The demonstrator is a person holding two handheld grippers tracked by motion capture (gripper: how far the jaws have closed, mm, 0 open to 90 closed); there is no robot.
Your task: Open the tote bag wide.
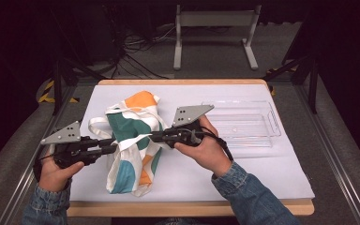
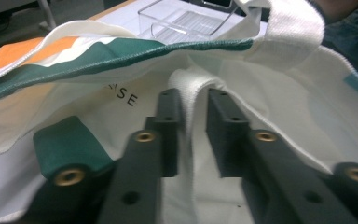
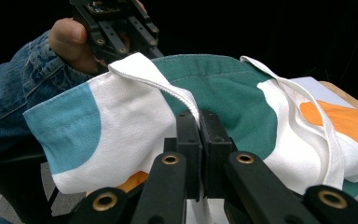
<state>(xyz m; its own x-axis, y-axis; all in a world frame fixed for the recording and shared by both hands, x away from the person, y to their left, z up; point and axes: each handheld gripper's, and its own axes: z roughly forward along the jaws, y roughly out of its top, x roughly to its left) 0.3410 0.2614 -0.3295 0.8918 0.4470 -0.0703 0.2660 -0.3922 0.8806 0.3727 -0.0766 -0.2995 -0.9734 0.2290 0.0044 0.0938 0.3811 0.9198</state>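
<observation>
Tote bag held between two grippers over a white-covered table in a dark room.

The wooden table (image 1: 187,208) carried a white sheet (image 1: 262,173) and stood on grey floor, with cables and a pale metal stand (image 1: 214,28) beyond its far edge. The patterned tote bag (image 1: 133,140) lay left of the table's centre; a clear plastic tray (image 1: 248,124) sat towards the right edge. The left gripper (image 1: 114,145) met the bag at its left side, the right gripper (image 1: 153,137) at its right. The left gripper view showed a white strap (image 2: 193,93) standing between narrowed jaws, its pads apparently pressing it, and printed letters on the lining. The right gripper view showed jaws closed tight on the bag's white rim.
</observation>
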